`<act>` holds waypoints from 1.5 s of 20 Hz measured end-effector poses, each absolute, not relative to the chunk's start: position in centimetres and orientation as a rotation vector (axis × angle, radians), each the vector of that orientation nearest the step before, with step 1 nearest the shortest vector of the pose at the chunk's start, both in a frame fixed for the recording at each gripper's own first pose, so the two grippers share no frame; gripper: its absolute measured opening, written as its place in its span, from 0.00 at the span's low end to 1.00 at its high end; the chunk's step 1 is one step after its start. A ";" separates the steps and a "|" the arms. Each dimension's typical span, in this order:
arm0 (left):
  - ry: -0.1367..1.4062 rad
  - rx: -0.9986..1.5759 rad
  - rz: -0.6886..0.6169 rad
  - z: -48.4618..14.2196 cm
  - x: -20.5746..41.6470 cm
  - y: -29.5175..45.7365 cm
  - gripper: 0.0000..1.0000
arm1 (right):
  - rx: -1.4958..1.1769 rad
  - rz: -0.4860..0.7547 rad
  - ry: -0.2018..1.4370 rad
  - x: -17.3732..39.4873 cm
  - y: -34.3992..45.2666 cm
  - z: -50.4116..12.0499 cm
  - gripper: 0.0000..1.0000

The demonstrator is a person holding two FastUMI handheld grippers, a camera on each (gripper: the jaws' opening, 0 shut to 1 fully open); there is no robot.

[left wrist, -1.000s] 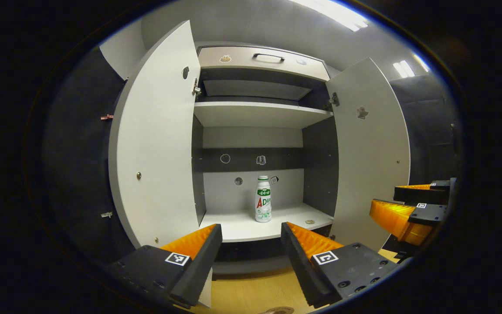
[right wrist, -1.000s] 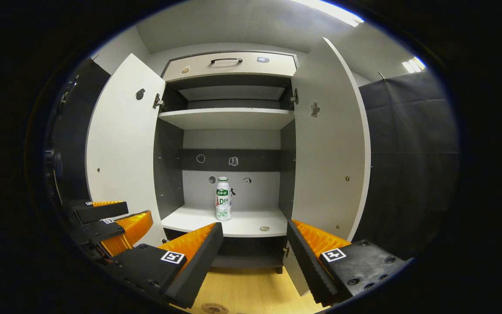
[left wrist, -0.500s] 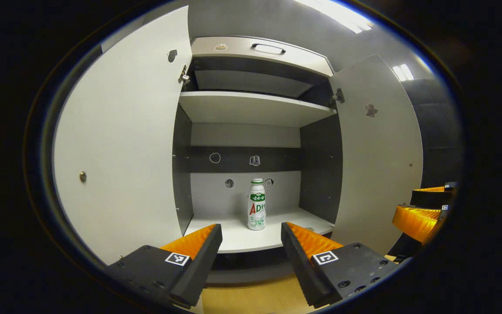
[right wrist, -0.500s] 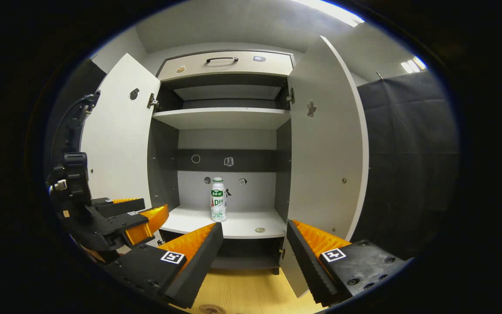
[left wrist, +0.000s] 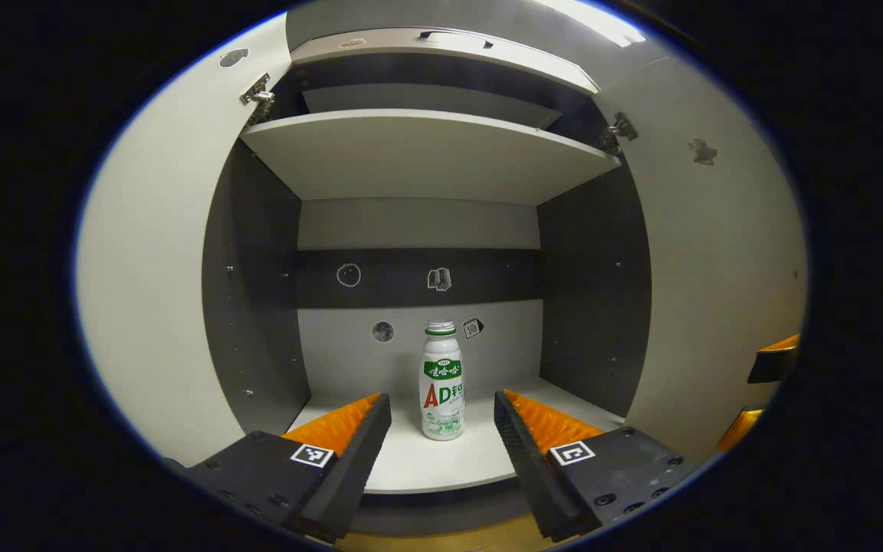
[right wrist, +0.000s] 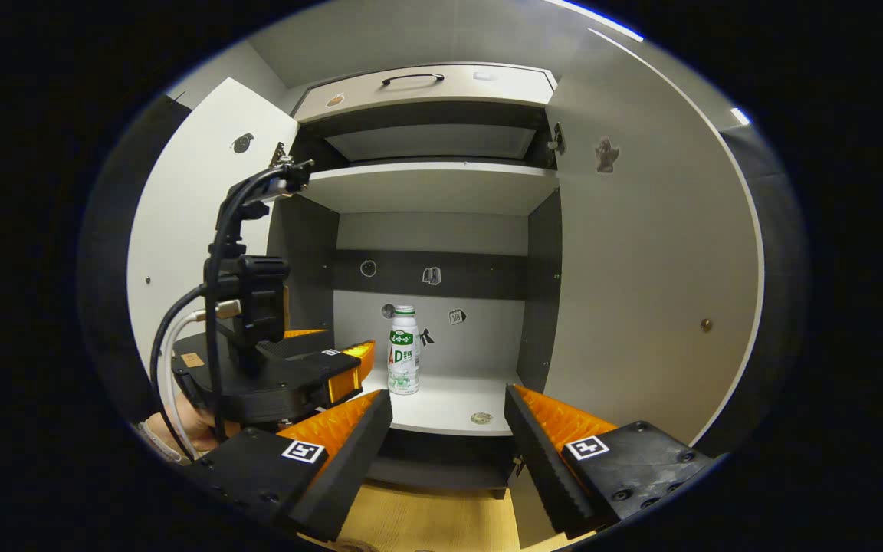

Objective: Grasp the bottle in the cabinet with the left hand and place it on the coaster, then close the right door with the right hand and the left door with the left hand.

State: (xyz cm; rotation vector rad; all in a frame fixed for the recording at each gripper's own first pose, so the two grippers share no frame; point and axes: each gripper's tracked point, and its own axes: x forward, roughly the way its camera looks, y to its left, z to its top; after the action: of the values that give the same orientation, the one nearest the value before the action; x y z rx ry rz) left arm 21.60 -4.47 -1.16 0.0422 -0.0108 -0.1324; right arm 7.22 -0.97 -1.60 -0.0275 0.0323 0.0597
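A white bottle (left wrist: 441, 383) with a green and red label stands upright on the cabinet's lower shelf (left wrist: 449, 464). My left gripper (left wrist: 441, 400) is open and level with it. The bottle shows in the gap between the fingers, a little ahead of the tips and untouched. In the right gripper view the same bottle (right wrist: 403, 349) stands just right of the left gripper (right wrist: 338, 364), which a hand (right wrist: 181, 429) holds. My right gripper (right wrist: 448, 395) is open and empty in front of the cabinet. Both doors stand open: the left door (left wrist: 150, 307) and the right door (right wrist: 641, 268).
An upper shelf (left wrist: 426, 149) hangs over the bottle. A drawer with a dark handle (right wrist: 422, 79) tops the cabinet. A small round disc (right wrist: 480, 418) lies on the lower shelf near its front edge. A wooden tabletop (right wrist: 426, 521) lies below. The right gripper's fingers (left wrist: 775, 366) show beside the right door.
My left gripper has pushed forward between the doors, close up to the bottle. My right gripper has shifted nearer the cabinet and the right door. The bottle has not moved.
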 end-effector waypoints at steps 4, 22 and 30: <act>-0.031 0.075 -0.127 -1.3 26.7 -5.3 0.87 | 0.002 0.070 0.035 10.0 -2.1 -1.9 0.98; 0.014 0.167 -0.150 -6.1 36.8 -5.3 0.87 | 0.048 0.090 0.107 18.1 -2.0 -5.7 0.98; 0.025 0.121 -0.202 -6.0 36.3 -6.0 0.76 | 0.044 0.088 0.106 18.3 -2.2 -5.8 0.98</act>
State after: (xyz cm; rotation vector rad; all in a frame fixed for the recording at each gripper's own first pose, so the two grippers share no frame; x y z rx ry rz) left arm 36.32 -6.00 -6.04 0.1215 0.0254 -0.2024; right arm 18.30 -2.21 -5.83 0.0439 0.1063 0.0879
